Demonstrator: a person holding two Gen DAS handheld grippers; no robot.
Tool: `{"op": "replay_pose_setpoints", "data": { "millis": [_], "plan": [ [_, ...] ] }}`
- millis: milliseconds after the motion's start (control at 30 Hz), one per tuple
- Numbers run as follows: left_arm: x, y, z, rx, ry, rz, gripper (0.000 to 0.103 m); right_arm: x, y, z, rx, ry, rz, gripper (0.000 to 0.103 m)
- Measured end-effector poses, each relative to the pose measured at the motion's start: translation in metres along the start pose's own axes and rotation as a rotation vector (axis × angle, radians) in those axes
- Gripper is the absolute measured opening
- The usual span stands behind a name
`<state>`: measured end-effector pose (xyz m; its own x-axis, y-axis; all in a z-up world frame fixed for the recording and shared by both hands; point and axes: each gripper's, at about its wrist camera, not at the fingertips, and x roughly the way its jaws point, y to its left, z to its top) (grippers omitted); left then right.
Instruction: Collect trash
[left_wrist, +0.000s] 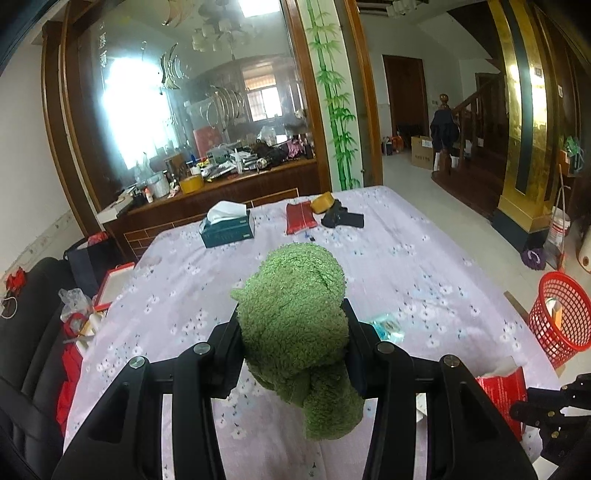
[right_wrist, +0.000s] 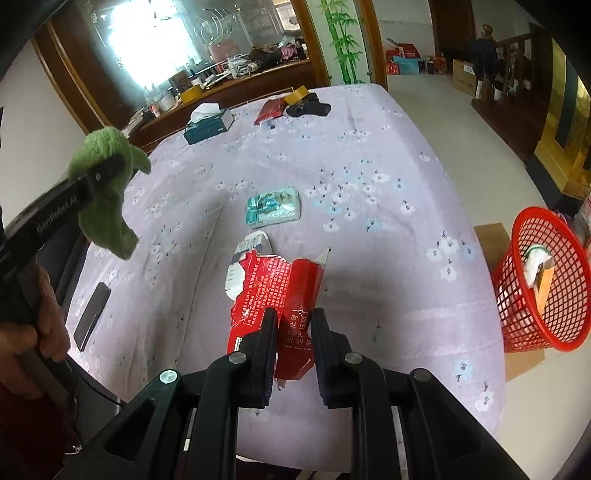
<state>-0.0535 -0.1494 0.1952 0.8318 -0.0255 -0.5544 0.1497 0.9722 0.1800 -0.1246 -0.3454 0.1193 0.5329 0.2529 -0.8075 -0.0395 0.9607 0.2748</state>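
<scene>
My left gripper (left_wrist: 291, 314) is shut on a green fluffy cloth (left_wrist: 295, 317) and holds it above the table; the cloth also shows at the left of the right wrist view (right_wrist: 101, 184). My right gripper (right_wrist: 293, 317) has its jaws around a torn red paper package (right_wrist: 273, 291) on the table, close on both sides; I cannot tell if they grip it. A white wrapper (right_wrist: 251, 247) lies under the package. A teal tissue pack (right_wrist: 273, 205) lies beyond it. A red mesh trash basket (right_wrist: 543, 280) with some trash in it stands on the floor to the right.
The table (right_wrist: 369, 177) has a lilac flowered cloth. At its far end are a tissue box (right_wrist: 208, 123), a red packet (right_wrist: 271, 109), a tape roll (right_wrist: 299, 94) and a black object (right_wrist: 310, 107). A black phone (right_wrist: 92, 315) lies at the left edge. A cardboard box (right_wrist: 491, 236) sits by the basket.
</scene>
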Motion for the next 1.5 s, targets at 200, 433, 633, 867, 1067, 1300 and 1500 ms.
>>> {"op": "replay_pose_setpoints", "data": {
  "millis": [200, 433, 633, 867, 1067, 1300, 1500],
  "plan": [
    [-0.001, -0.002, 0.007, 0.003, -0.017, 0.002, 0.044, -0.016, 0.001, 0.001, -0.024, -0.027, -0.002, 0.02],
    [-0.002, -0.005, 0.008, -0.005, -0.019, -0.01, 0.044, -0.048, 0.006, 0.017, -0.019, -0.121, 0.044, 0.02],
    [-0.001, -0.006, 0.006, -0.01, -0.012, -0.023, 0.044, -0.02, 0.002, 0.011, -0.013, -0.005, 0.01, 0.02],
    [0.001, -0.008, 0.003, -0.008, 0.001, -0.024, 0.044, -0.002, -0.015, -0.007, 0.031, 0.065, 0.028, 0.02],
    [-0.002, -0.013, 0.007, 0.007, -0.015, -0.022, 0.044, -0.001, -0.025, -0.012, 0.044, 0.076, 0.016, 0.02],
    [-0.003, -0.016, 0.01, 0.015, -0.019, -0.014, 0.044, -0.02, -0.034, -0.002, 0.079, 0.019, 0.027, 0.02],
    [-0.004, -0.016, 0.012, 0.013, -0.018, -0.005, 0.044, -0.029, -0.029, 0.002, 0.075, -0.004, 0.043, 0.02]
  ]
}}
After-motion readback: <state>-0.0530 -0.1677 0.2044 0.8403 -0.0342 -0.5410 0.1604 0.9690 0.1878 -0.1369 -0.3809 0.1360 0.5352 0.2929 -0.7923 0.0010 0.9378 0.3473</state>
